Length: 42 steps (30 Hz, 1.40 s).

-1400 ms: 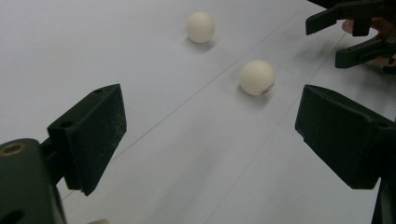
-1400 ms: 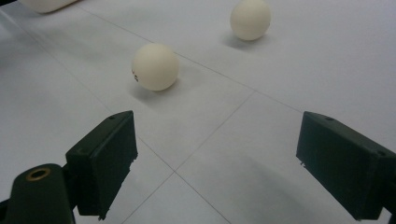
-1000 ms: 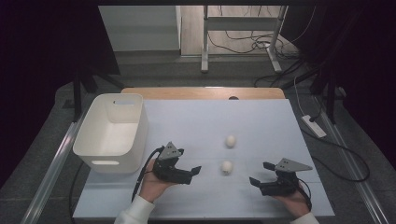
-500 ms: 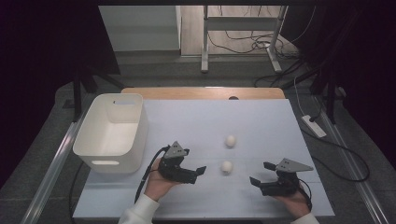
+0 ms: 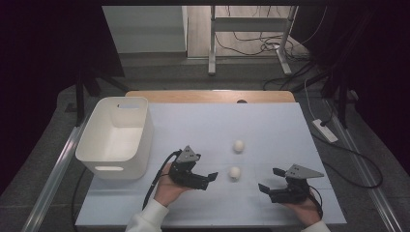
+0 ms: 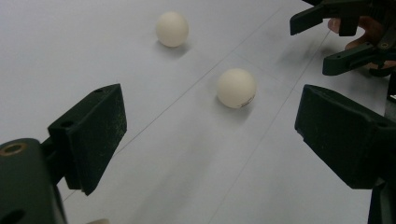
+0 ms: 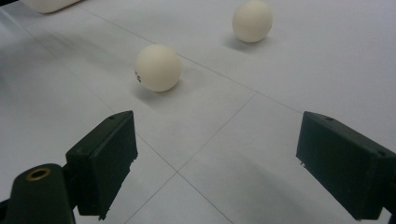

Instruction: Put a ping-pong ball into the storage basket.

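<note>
Two white balls lie on the pale table. The near ball (image 5: pixel 234 172) sits between my two grippers and the far ball (image 5: pixel 238 145) lies just beyond it. My left gripper (image 5: pixel 211 180) is open, its jaws pointing right at the near ball from a short gap. In the left gripper view the near ball (image 6: pixel 236 87) lies ahead between the wide jaws of the left gripper (image 6: pixel 210 135), and the far ball (image 6: pixel 172 28) is behind it. My right gripper (image 5: pixel 269 180) is open and empty, right of the near ball. The right gripper view has the near ball (image 7: pixel 158 67) ahead to the left.
A white plastic bin (image 5: pixel 116 135) stands at the table's left side, close to the hand that holds my left gripper. The table's wooden far edge (image 5: pixel 208 95) runs along the back. A power strip (image 5: pixel 325 130) lies on the floor to the right.
My left gripper has moved right, closer to the near ball. The right gripper and both balls have stayed put.
</note>
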### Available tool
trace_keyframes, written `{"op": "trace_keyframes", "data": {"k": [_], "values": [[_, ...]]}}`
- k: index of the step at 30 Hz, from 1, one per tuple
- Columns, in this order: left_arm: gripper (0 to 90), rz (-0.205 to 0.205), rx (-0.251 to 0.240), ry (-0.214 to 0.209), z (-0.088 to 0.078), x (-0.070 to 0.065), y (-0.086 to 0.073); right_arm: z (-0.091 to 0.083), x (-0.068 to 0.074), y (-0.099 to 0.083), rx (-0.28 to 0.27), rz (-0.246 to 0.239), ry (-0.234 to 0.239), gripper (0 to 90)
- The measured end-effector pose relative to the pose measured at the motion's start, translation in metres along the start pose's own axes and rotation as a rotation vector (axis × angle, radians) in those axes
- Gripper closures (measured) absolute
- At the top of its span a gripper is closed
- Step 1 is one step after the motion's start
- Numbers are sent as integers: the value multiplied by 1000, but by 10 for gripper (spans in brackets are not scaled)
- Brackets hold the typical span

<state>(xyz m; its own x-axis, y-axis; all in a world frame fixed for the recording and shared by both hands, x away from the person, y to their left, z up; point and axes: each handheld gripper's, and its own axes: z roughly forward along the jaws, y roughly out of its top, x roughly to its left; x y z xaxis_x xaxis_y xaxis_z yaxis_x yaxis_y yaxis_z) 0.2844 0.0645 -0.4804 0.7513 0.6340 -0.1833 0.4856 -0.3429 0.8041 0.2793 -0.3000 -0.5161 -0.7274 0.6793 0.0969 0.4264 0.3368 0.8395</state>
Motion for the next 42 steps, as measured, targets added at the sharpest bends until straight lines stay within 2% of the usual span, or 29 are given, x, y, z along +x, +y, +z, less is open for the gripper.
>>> {"op": "trace_keyframes", "data": {"k": [17,30,42], "values": [[99,21,24,-23,18,-4,9,0,-1,0,-1,-4,-3,124],[100,15,36,-51,35,-4,13,1,-1,0,2,-9,1,124],[100,38,60,-65,48,-7,18,0,-1,0,1,-7,0,124]]}}
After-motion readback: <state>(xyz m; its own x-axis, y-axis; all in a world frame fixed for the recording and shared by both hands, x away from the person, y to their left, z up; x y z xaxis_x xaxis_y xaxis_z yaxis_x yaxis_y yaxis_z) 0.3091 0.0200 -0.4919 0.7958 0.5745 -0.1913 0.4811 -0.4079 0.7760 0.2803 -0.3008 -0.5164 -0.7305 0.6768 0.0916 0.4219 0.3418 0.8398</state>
